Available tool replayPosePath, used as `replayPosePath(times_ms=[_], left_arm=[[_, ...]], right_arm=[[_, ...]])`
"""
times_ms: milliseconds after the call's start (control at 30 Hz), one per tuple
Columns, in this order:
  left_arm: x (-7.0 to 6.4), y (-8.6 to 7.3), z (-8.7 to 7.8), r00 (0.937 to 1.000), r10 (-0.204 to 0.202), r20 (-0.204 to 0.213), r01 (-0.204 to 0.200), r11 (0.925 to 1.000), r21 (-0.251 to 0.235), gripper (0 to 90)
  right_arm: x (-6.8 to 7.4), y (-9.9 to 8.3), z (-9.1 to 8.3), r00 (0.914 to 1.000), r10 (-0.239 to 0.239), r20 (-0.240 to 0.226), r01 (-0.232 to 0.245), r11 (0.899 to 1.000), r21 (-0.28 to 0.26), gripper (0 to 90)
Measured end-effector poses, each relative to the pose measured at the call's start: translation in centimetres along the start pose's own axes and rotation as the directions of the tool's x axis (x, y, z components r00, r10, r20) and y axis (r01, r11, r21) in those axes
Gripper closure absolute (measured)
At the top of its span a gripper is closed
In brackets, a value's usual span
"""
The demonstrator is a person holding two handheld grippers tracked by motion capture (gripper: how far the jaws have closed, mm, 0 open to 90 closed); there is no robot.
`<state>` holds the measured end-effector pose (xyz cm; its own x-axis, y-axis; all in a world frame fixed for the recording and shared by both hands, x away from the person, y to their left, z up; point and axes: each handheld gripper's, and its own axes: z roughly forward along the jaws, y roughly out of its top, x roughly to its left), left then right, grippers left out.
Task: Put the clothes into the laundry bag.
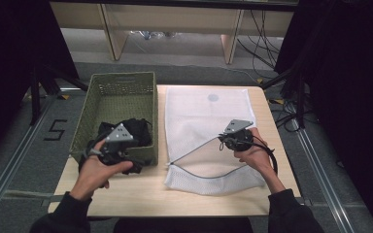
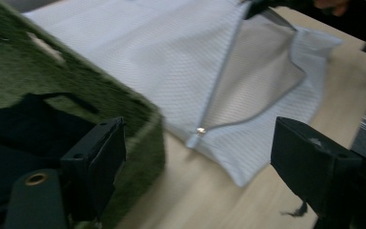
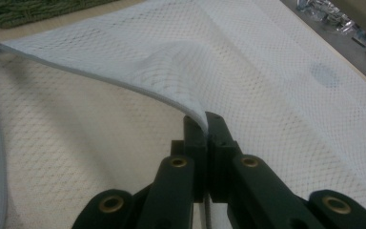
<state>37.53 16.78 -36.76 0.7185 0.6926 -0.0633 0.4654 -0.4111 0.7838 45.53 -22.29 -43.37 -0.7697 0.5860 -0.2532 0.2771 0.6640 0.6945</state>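
Right claw [image 3: 205, 125] pinches the mesh bag's [image 3: 286, 71] zipper edge, mouth agape.

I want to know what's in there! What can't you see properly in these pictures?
- Black clothes in the green basket: high view, too dark and bundled to tell what they are or how many.
- Left gripper: the hand hides its jaws in the high view.
- White mesh bag: its inside is shaded and unclear.
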Motion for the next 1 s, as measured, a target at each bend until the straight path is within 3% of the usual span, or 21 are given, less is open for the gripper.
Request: replayPosePath(times_ms=[67, 100, 133, 233, 333, 400, 433, 467, 500, 533, 600, 667, 700, 733, 767, 867, 1000], left_arm=[[1.9, 0.8, -0.4, 0.9987, -0.006, -0.051, 0.008, 0.9996, 0.027, 19.6], [2.8, 1.2, -0.6, 0.9957, -0.005, -0.093, 0.009, 0.9992, 0.039, 20.3], [3.7, 1.6, -0.6, 0.9932, -0.011, -0.116, 0.016, 0.9988, 0.047, 19.5], [6.2, 2.2, -0.1, 0.9923, -0.029, -0.12, 0.04, 0.9946, 0.095, 19.7], [8.5, 2.2, 1.2, 0.9832, -0.08, -0.164, 0.097, 0.9909, 0.094, 19.7], [10.2, 1.9, 2.4, 0.9817, -0.126, -0.142, 0.146, 0.979, 0.142, 18.6], [10.8, 1.8, 2.8, 0.9857, -0.107, -0.13, 0.129, 0.9752, 0.18, 18.6], [11.9, 1.5, 4.0, 0.9845, -0.104, -0.141, 0.132, 0.9684, 0.211, 19.0], [11.9, 1.5, 4.0, 0.9845, -0.104, -0.141, 0.132, 0.9684, 0.211, 18.9], [12.5, 1.2, 4.7, 0.9831, -0.122, -0.136, 0.151, 0.9621, 0.227, 18.9], [13.3, 1.0, 5.8, 0.9873, -0.125, -0.098, 0.148, 0.9474, 0.284, 18.4], [13.8, 0.8, 6.7, 0.9896, -0.1, -0.103, 0.127, 0.9448, 0.302, 19.8], [14.3, 0.7, 7.5, 0.99, -0.107, -0.092, 0.131, 0.935, 0.329, 19.0], [14.4, 0.6, 7.7, 0.9917, -0.099, -0.083, 0.121, 0.9331, 0.339, 19.0], [14.6, 0.3, 8.3, 0.9921, -0.103, -0.072, 0.122, 0.9262, 0.357, 19.0], [14.7, -0.1, 9.0, 0.9932, -0.088, -0.076, 0.11, 0.9203, 0.375, 19.0], [14.5, -1.3, 10.0, 0.9965, -0.081, -0.019, 0.082, 0.9157, 0.393, 15.7]], right_arm=[[0.2, 0.1, -0.2, 0.9998, 0.021, 0.003, -0.021, 1.0, 0.0, 89.9], [-0.1, 0.1, -0.1, 0.9995, -0.03, -0.001, 0.03, 0.999, -0.011, 89.9], [0.2, 0.1, -0.1, 1.0, 0.008, 0.002, -0.008, 1.0, 0.001, 89.9], [0.1, 0.1, -0.1, 1.0, 0.006, -0.004, -0.006, 1.0, 0.005, 89.8], [0.1, 0.0, 0.0, 1.0, 0.006, -0.006, -0.006, 1.0, 0.007, 89.8], [0.2, 0.0, 0.0, 0.9999, 0.004, -0.011, -0.004, 1.0, 0.008, 89.8], [0.2, 0.0, 0.0, 0.9999, 0.004, -0.011, -0.004, 1.0, 0.008, 89.8], [0.2, -0.1, 0.1, 0.9999, 0.004, -0.011, -0.004, 1.0, 0.008, 89.7], [0.2, -0.1, 0.1, 0.9999, 0.004, -0.011, -0.004, 1.0, 0.008, 89.7], [0.2, -0.1, 0.1, 1.0, -0.003, -0.006, 0.003, 1.0, 0.005, 89.7], [0.1, -0.1, 0.1, 0.9999, 0.001, -0.017, -0.001, 1.0, 0.009, 89.7], [0.1, -0.2, 0.2, 0.9998, -0.008, -0.019, 0.008, 1.0, 0.013, 89.5], [0.0, -0.3, 0.3, 0.9998, 0.007, -0.021, -0.007, 1.0, 0.015, 89.5], [0.0, -0.4, 0.3, 0.9997, 0.006, -0.025, -0.006, 1.0, 0.013, 89.5], [-0.1, -0.4, 0.3, 0.9997, 0.007, -0.024, -0.006, 1.0, 0.014, 89.5], [-0.1, -0.5, 0.4, 0.9996, -0.009, -0.028, 0.009, 1.0, 0.02, 89.4], [-0.1, -0.5, 0.4, 0.9996, -0.01, -0.027, 0.01, 1.0, 0.021, 89.3]])
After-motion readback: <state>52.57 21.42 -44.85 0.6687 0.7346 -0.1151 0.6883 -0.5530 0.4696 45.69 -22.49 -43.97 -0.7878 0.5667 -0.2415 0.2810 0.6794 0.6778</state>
